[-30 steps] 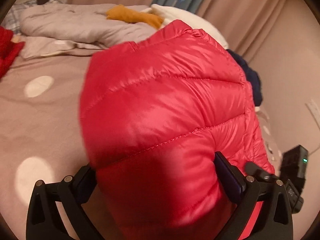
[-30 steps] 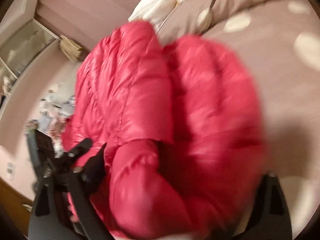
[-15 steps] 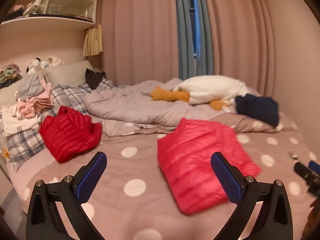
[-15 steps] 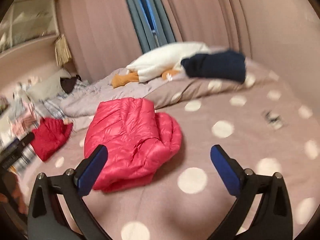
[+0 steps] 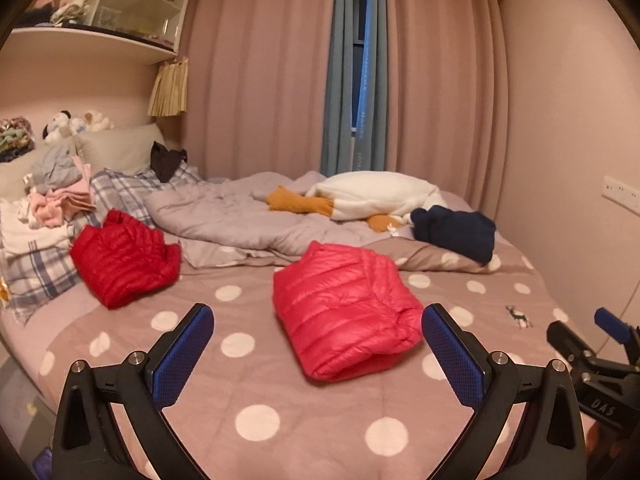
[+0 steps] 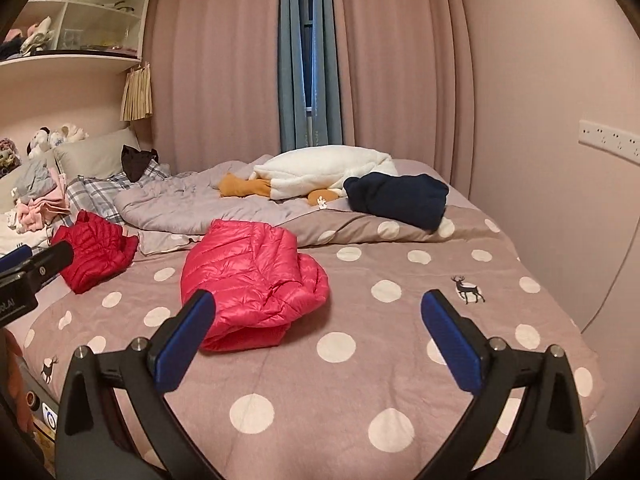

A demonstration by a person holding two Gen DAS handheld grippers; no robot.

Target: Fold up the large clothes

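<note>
A pink-red puffer jacket (image 5: 344,308) lies folded into a bundle on the polka-dot bed cover (image 5: 256,420); it also shows in the right wrist view (image 6: 252,280). My left gripper (image 5: 318,354) is open and empty, held back above the bed's near edge, short of the jacket. My right gripper (image 6: 318,340) is open and empty, to the right of the jacket. It also shows at the right edge of the left wrist view (image 5: 592,356).
A second red puffer jacket (image 5: 124,256) lies at the left by plaid pillows (image 5: 40,280). A grey duvet (image 5: 248,220), a white plush goose (image 5: 376,196) and a folded navy garment (image 5: 456,232) lie at the back. A clothes pile (image 5: 52,196) sits far left.
A second ago both grippers were around the pink-red jacket. They have let it go and pulled back and up; the jacket now lies on the bed.
</note>
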